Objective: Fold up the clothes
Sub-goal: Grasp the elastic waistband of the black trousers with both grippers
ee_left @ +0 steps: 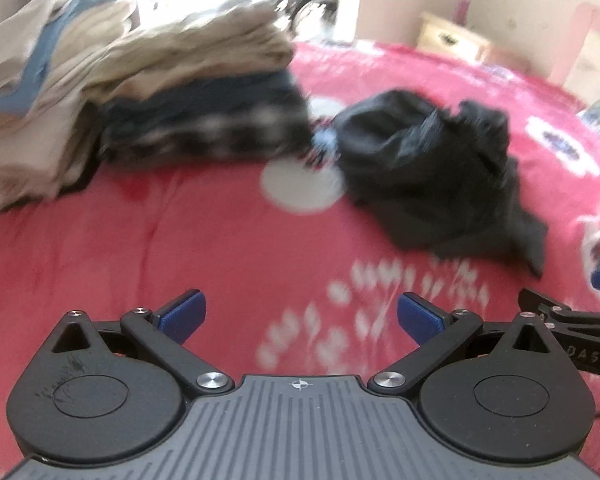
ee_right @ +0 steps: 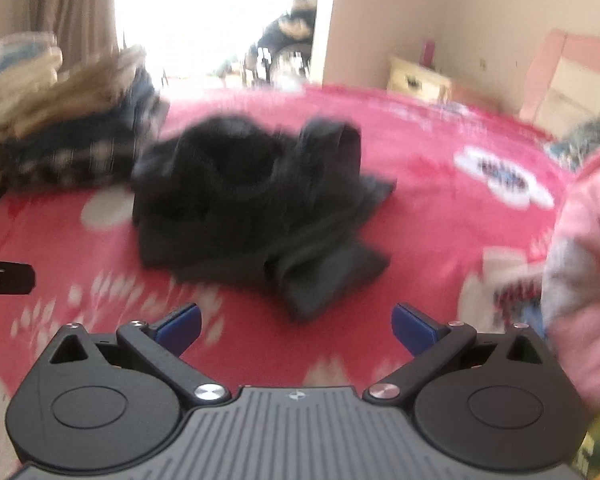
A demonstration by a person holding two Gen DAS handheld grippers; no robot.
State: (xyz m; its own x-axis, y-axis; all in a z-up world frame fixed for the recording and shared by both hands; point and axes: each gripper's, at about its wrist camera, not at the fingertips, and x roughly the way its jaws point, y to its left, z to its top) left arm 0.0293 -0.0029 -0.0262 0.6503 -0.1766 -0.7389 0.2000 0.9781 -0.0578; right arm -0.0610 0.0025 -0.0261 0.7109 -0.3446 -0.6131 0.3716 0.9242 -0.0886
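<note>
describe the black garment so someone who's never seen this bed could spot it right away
On the red patterned bedspread, look just right of the stack of folded clothes at the far left. The black garment lies there in a loose crumpled heap. It is the only unfolded, all-black piece; its neighbours are neatly stacked beige and checked items.

I've got the crumpled garment [ee_right: 256, 208] on the bed [ee_right: 440, 184], mid-bed, ahead of both tongs. Stack of folded clothes [ee_left: 196, 96] sits left of it on the bed, just beside, with another pile [ee_left: 32, 92] further left. Nightstand [ee_right: 418, 78] stands behind the bed, against the far wall, right of centre.
</note>
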